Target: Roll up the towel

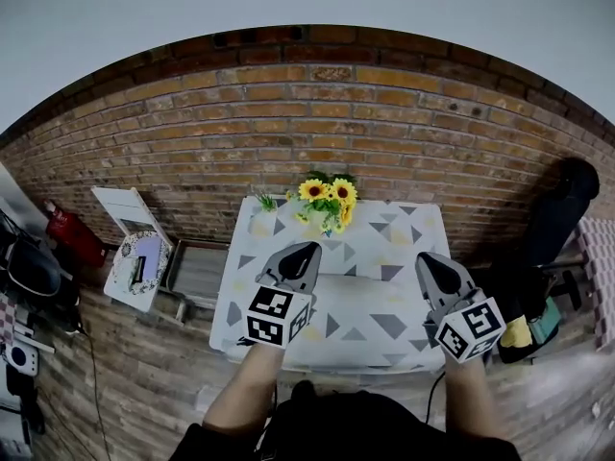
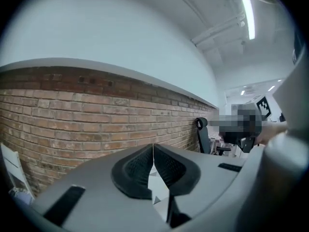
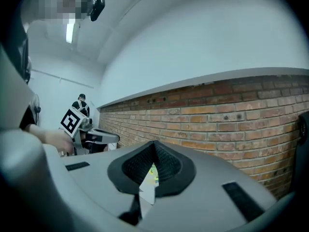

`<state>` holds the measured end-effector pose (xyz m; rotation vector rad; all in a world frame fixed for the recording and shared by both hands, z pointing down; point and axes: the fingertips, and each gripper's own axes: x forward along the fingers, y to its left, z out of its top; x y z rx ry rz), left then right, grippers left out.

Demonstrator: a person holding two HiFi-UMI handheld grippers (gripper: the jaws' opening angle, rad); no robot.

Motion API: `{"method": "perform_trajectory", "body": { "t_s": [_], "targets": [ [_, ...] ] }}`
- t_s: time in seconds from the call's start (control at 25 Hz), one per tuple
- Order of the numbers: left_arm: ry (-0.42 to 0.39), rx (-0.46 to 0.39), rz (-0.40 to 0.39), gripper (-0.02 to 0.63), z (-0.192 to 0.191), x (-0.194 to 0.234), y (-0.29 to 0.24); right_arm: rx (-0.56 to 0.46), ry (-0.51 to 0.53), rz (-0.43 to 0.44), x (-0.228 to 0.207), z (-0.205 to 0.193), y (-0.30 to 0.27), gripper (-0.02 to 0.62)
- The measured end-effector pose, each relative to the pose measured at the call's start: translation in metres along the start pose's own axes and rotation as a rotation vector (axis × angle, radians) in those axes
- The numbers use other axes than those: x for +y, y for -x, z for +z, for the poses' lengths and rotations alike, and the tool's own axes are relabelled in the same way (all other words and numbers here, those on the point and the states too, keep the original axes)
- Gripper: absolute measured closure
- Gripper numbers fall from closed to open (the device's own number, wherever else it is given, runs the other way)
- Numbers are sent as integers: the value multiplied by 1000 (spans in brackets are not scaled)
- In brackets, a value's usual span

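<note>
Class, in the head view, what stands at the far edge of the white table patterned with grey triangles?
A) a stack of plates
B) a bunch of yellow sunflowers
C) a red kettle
B: the bunch of yellow sunflowers stands at the far edge of the white table patterned with grey triangles, close to the red brick wall.

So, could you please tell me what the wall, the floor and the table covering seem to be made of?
Wall: matte red-brown brick, shown by staggered courses and pale mortar lines. Floor: wood or wood-look laminate, with plank seams and grain streaks. Table covering: probably cloth, matte, white with grey triangles; it could equally be a printed sheet.
</note>
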<state>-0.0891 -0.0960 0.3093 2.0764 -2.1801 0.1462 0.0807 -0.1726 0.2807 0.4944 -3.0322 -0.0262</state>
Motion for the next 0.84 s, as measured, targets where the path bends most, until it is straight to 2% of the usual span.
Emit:
{"method": "perform_trajectory", "body": {
  "t_s": [0.2,0.36,0.56,0.84],
  "targets": [
    [-21,7,32,583,-10,-36,-5,-31,-16,-13,-27,-8,32,580],
    [-30,21,62,583,-18,-60,-6,-19,-66,15,-40,-28,52,580],
    [-15,50,102,584,-29,-79,-1,-28,-96,59,-39,-40,69,580],
    [-42,36,95,584,-18,-99,6,-49,-106,72,-42,-33,91,580]
  ]
}}
